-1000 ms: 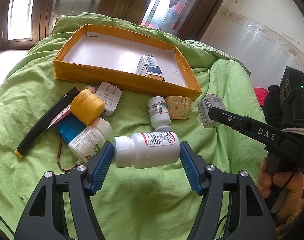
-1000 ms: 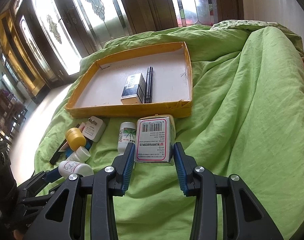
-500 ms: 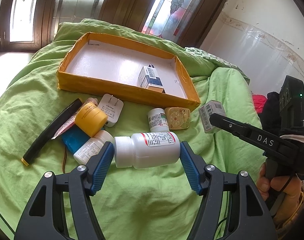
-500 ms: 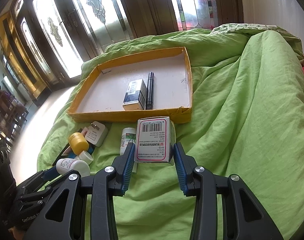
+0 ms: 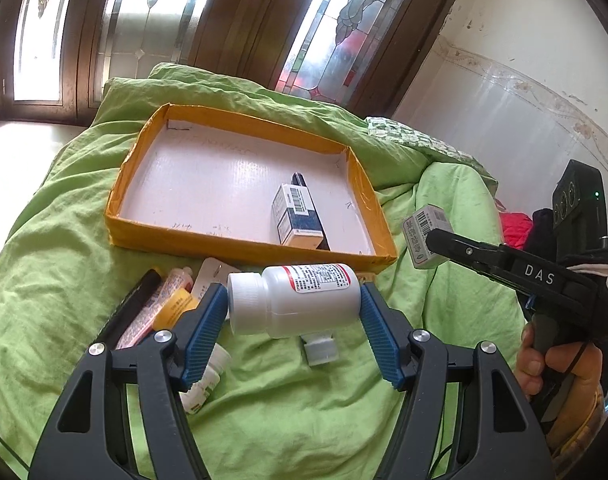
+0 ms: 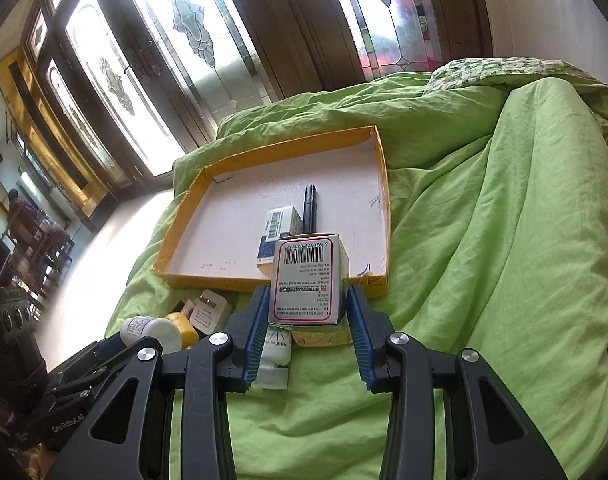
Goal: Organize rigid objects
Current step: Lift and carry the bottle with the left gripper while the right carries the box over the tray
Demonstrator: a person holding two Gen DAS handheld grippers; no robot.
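My left gripper (image 5: 293, 306) is shut on a white pill bottle (image 5: 299, 300), held sideways above the green blanket, cap to the left. My right gripper (image 6: 308, 312) is shut on a small white carton (image 6: 306, 280) with a barcode; in the left wrist view that carton (image 5: 426, 236) hangs just right of the tray's near right corner. The yellow-walled tray (image 5: 239, 248) lies ahead on the bed and holds a blue-and-white box (image 5: 297, 216) and a black pen (image 6: 310, 208). Both grippers hover just short of the tray's near wall.
Loose items lie on the blanket (image 5: 283, 420) below the grippers: a black stick (image 5: 127, 312), a pink tube (image 5: 155, 304), a yellow jar (image 6: 181, 326), a white charger plug (image 6: 207, 310), small white bottles (image 5: 207, 380). Wooden windows stand behind the bed.
Both grippers have risen and moved toward the tray with their loads. The loose items on the blanket have slid down under the fingers in both views.
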